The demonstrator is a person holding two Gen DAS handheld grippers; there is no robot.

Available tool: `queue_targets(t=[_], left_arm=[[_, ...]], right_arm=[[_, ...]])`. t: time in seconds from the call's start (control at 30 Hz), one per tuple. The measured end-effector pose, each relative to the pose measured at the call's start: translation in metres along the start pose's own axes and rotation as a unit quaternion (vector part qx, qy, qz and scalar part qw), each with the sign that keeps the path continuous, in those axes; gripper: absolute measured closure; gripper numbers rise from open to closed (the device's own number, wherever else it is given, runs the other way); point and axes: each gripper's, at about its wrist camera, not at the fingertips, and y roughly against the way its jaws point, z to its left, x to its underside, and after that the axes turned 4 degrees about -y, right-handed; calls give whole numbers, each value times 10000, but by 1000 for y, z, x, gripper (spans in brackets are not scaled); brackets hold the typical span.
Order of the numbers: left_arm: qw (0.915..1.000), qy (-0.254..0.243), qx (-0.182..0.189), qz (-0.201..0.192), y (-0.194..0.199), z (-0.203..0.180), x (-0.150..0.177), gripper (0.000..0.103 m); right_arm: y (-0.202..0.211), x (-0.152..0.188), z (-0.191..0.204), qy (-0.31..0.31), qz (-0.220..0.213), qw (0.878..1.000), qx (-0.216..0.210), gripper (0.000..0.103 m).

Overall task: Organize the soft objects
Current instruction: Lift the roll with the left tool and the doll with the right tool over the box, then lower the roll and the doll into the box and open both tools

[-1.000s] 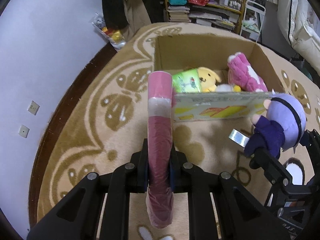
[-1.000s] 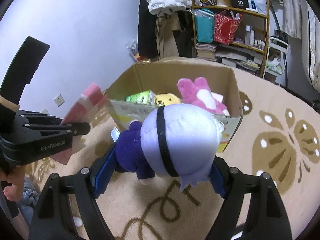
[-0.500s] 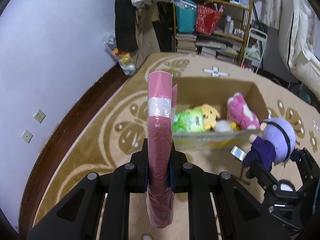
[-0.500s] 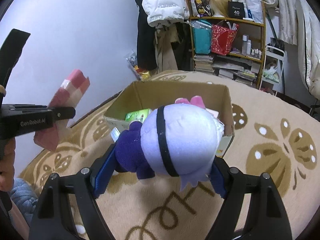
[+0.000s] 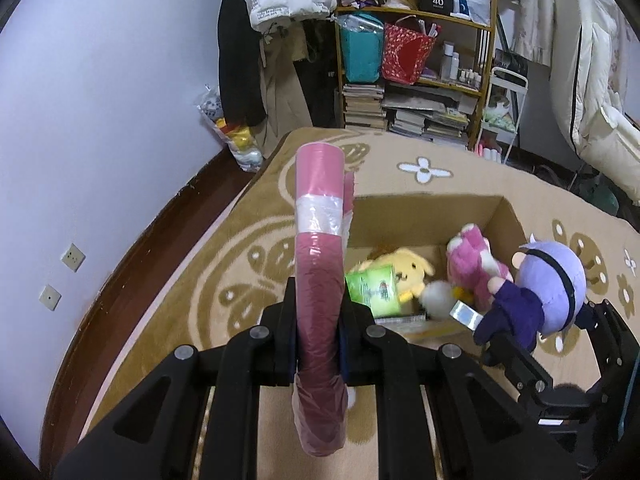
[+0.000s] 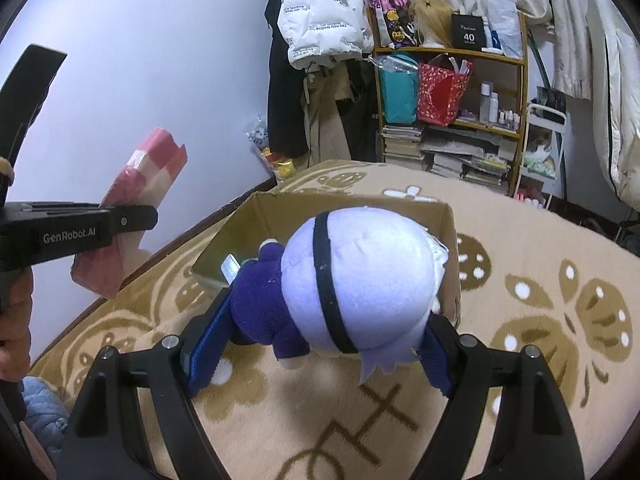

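My left gripper (image 5: pixel 320 312) is shut on a pink roll of plastic bags (image 5: pixel 320 264) that stands up between its fingers; the roll also shows in the right wrist view (image 6: pixel 132 212). My right gripper (image 6: pixel 320 320) is shut on a lavender-headed plush doll with a purple body (image 6: pixel 352 284), held in the air above the near edge of an open cardboard box (image 6: pixel 452 272). In the left wrist view the doll (image 5: pixel 544 288) hangs at the box's (image 5: pixel 424 216) right side. The box holds a yellow plush (image 5: pixel 408 272), a pink plush (image 5: pixel 472 264) and a green pack (image 5: pixel 372 292).
The box stands on a beige patterned rug (image 6: pixel 540 280). A cluttered shelf with books and bags (image 5: pixel 416 80) and hanging coats (image 6: pixel 320 20) line the far wall. A blue cloth (image 6: pixel 44 412) lies at the lower left. A white quilt (image 5: pixel 592 100) hangs at the right.
Both grippers have risen with their loads: the box and rug look smaller and lower, and more of the shelf and wall shows. Both grips are unchanged.
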Motion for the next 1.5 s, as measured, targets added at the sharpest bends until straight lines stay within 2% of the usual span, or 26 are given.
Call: queue_targets(t=[0.67,0.9,1.37,1.5], left_arm=[[9997,41,127,-222,-46,-9,-40,89],[9994,50,140,-299,-61,-17,-38,89],[9986,269,365,-278,-79,-14,-32,86],[9989,268,261,-281,-80,-15,-31,85]], right_arm=[[-39,-44,-11,292,-111,9994,-126,17],[-47,-45,-7,479,-202,9986,-100,16],[-68,-37,-19,344,-26,9994,-72,13],[-74,-35,-20,317,44,9995,-45,12]])
